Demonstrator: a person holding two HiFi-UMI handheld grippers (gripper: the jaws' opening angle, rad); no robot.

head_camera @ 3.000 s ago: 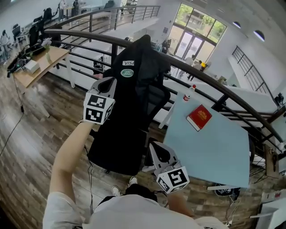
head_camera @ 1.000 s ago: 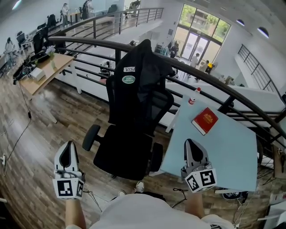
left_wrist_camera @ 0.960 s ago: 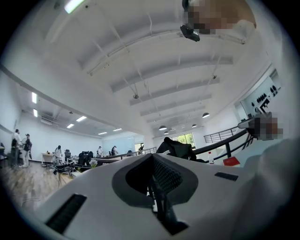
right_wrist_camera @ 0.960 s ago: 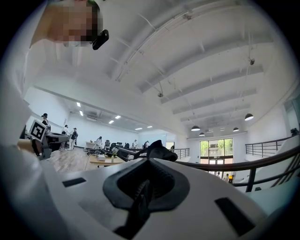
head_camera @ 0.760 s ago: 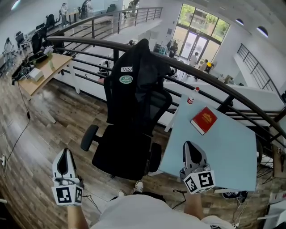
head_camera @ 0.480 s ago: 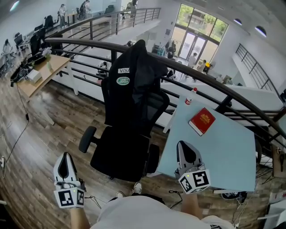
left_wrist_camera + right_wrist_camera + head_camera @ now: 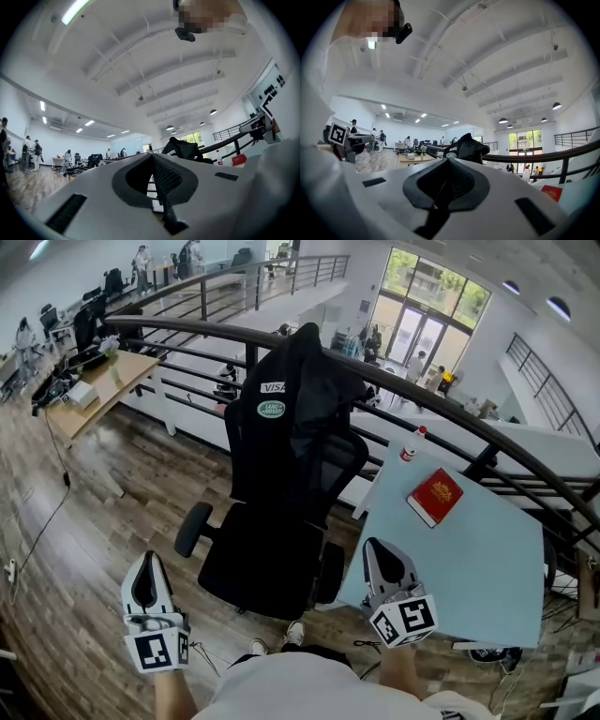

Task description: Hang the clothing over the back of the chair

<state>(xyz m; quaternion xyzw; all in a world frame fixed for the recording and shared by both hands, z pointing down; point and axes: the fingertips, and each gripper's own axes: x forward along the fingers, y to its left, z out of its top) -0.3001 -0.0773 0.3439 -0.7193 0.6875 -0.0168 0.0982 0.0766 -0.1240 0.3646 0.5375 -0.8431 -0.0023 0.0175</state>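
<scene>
A black garment with white and green logo patches (image 7: pixel 298 399) hangs draped over the back of a black office chair (image 7: pixel 272 549). It also shows far off in the left gripper view (image 7: pixel 185 149) and the right gripper view (image 7: pixel 466 146). My left gripper (image 7: pixel 147 563) is held low at the chair's left, jaws shut and empty. My right gripper (image 7: pixel 377 554) hovers at the near corner of the pale blue table (image 7: pixel 487 568), right of the chair seat, also shut with nothing in it. Neither gripper touches the garment.
On the table lie a red book (image 7: pixel 435 497) and a small white bottle with a red cap (image 7: pixel 409 446). A dark curved railing (image 7: pixel 469 437) runs behind chair and table. A wooden desk (image 7: pixel 89 381) stands far left on the wood floor.
Three seconds ago the left gripper was up at the garment on the chair back; it has since dropped low to the left. Over the last second the right gripper drifted slightly left and lower.
</scene>
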